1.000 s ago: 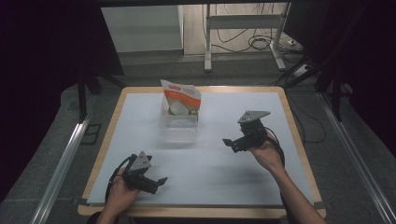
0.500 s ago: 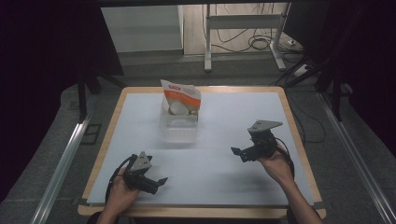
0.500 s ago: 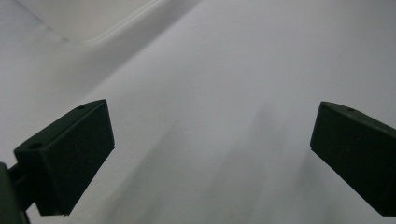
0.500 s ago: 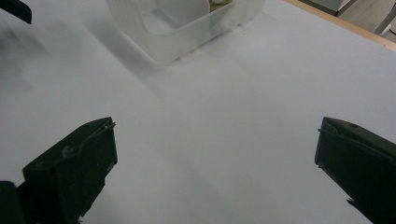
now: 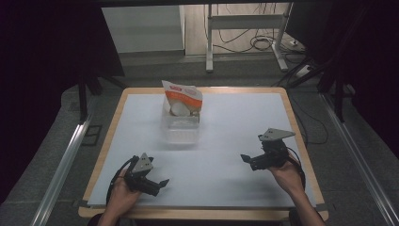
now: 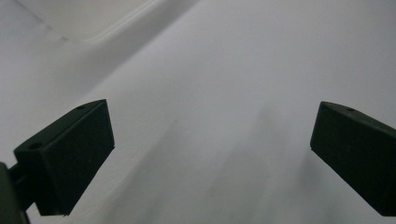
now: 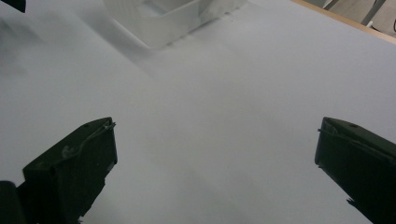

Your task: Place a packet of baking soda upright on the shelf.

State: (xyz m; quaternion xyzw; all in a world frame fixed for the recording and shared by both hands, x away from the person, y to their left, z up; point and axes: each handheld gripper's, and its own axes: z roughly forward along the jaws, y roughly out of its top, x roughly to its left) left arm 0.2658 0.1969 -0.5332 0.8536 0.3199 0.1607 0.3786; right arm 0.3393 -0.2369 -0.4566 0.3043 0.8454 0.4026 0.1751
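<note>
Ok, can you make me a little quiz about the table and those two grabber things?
1. True or false: the left gripper is holding the pouch.
2. What does the pouch stand in? A) the clear container B) a basket C) a bowl
3. Fill in: the right gripper has its jaws ____.

Key: 1 false, its jaws are apart over bare table. 2 A. 3 open.

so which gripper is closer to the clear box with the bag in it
Left, but only narrowly. The left gripper sits near the table's front edge, just left of the clear box. The right gripper is off to the box's right, jaws pointing toward it. Both are open and empty.
</note>
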